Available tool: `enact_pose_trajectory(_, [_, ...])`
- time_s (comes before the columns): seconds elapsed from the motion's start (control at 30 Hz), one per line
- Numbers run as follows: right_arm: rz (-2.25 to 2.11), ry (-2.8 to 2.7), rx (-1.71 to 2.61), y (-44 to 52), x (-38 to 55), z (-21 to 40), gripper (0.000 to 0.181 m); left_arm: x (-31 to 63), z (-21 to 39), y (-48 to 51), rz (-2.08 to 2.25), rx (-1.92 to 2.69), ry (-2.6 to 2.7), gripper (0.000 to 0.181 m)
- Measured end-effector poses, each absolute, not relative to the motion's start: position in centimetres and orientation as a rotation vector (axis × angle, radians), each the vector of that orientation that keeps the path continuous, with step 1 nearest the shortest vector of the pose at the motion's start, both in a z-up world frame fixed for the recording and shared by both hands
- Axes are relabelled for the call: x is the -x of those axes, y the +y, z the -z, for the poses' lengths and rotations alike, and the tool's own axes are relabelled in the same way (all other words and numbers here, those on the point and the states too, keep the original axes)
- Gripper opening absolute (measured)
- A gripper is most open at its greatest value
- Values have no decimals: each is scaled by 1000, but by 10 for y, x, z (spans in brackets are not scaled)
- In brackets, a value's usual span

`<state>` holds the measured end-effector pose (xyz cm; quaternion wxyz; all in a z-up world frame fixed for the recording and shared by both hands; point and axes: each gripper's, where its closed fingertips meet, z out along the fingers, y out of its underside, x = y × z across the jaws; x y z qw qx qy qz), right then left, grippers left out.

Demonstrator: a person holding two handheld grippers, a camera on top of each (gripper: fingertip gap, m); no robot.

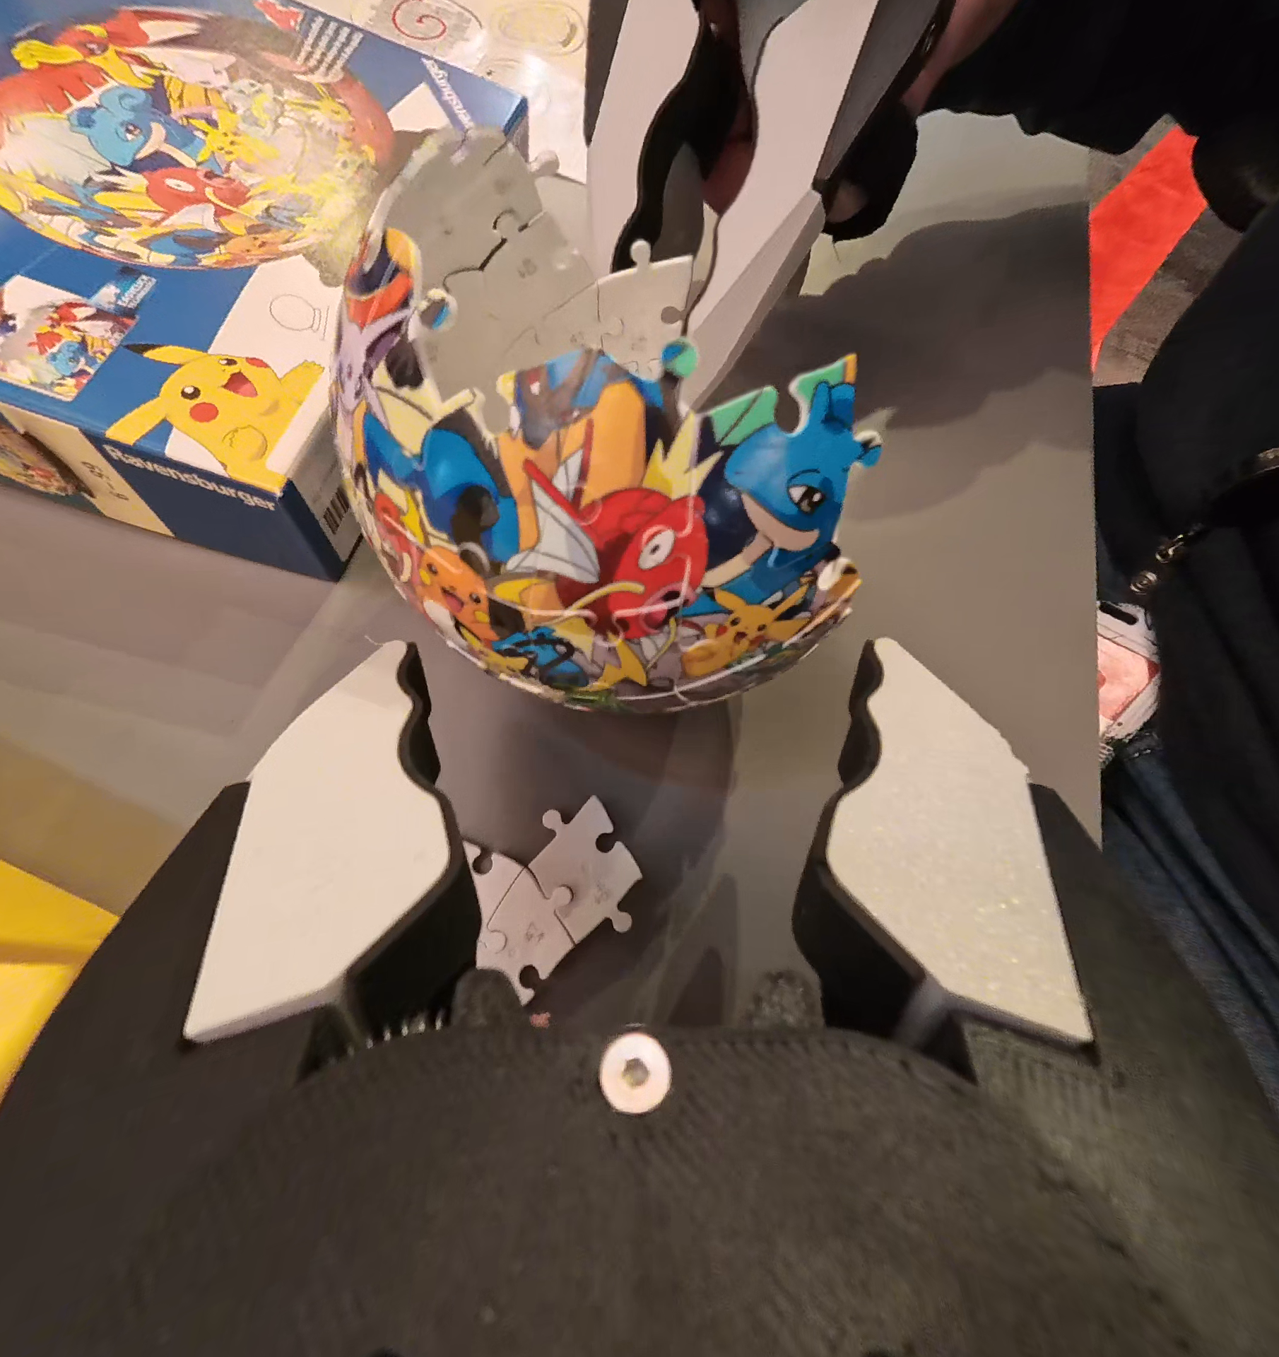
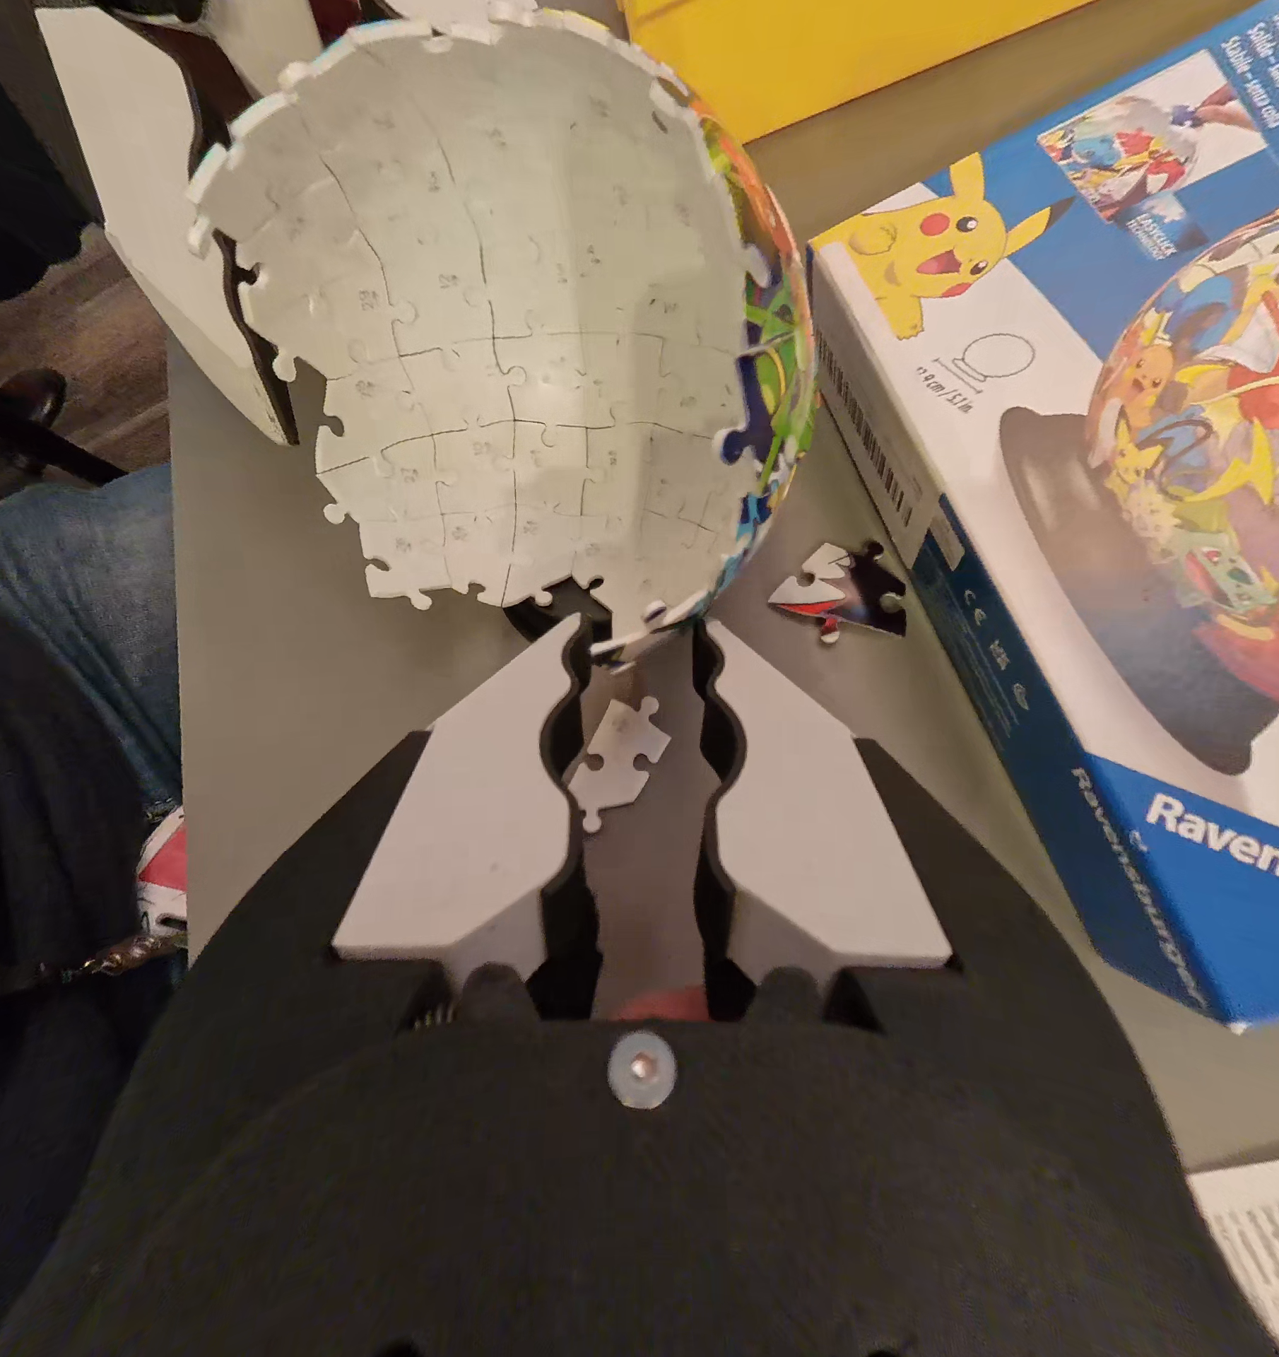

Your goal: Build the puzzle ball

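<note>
The half-built puzzle ball [image 1: 592, 514], an open shell with a cartoon print, stands on the grey table [image 1: 108, 624]. Its white inside [image 2: 512, 330] faces the right wrist view. My right gripper [image 2: 640, 630] is shut on the shell's rim, reaching from the far side in the left wrist view [image 1: 658, 323]. My left gripper [image 1: 636, 661] is open and empty, just in front of the ball. One of its fingers [image 2: 152, 220] shows behind the shell. Joined white pieces [image 1: 556, 888] lie face down between the left fingers. A coloured loose piece [image 2: 842, 595] lies beside the ball.
The blue puzzle box [image 1: 181, 220] lies close to the ball, also in the right wrist view [image 2: 1099, 440]. A yellow object [image 2: 842, 51] sits beyond it. A person's legs [image 2: 49, 587] are at the table edge. A printed sheet [image 2: 1253, 1248] lies at the near corner. The tips of one gripper are about 10 centimetres away from the tips of the other.
</note>
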<state>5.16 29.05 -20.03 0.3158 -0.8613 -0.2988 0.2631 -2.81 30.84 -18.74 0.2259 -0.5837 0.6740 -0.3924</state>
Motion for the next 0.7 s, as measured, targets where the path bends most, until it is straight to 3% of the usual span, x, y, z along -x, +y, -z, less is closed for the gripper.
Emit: enact_pose_trajectory(0.7, [-777, -862, 2207, 307, -31, 206, 24, 29, 175, 318, 1018, 1563, 1668, 109])
